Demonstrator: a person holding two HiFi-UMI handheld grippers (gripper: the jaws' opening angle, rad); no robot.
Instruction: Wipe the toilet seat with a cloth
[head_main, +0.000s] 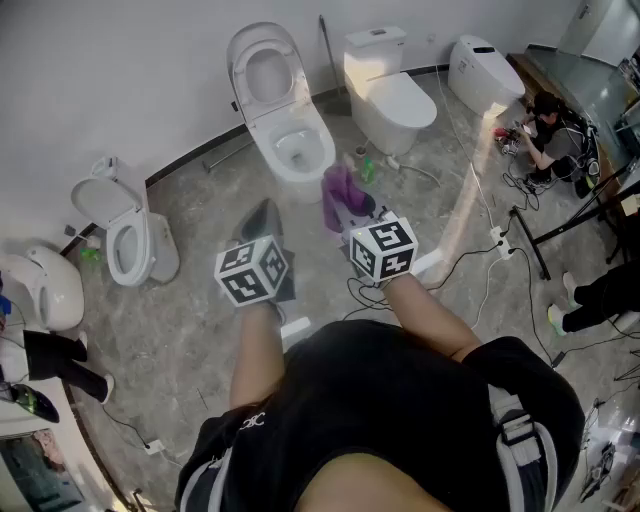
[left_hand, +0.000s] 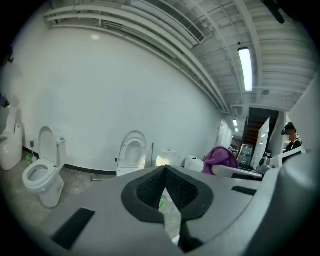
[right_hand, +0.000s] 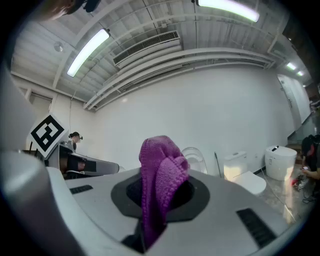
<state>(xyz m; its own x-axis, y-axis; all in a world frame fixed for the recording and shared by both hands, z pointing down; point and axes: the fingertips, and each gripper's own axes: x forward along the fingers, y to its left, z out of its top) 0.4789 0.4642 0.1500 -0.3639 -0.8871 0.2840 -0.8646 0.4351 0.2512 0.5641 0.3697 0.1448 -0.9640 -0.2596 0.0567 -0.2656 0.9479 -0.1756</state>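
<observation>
Between the clenched jaws of right gripper (right_hand: 159, 202): purple knitted cloth (right_hand: 159, 167) was pinched, bunched upward | left gripper (left_hand: 165, 186) alongside was closed on nothing | both forearms reached forward, side by side | ahead, well apart, stood white open-lidded toilet (head_main: 292, 150) | wiping judged unstarted; approach and all wiping were left.

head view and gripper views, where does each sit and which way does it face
Head view: on the person's head, steeply down at the floor and open toilet; torso, forearms, left gripper and right gripper show.
Left gripper view: on the left gripper, facing the white wall along shut jaws.
Right gripper view: on the right gripper, facing that wall; jaws shut on the purple cloth.
Shared: all three show the open toilet.
</observation>
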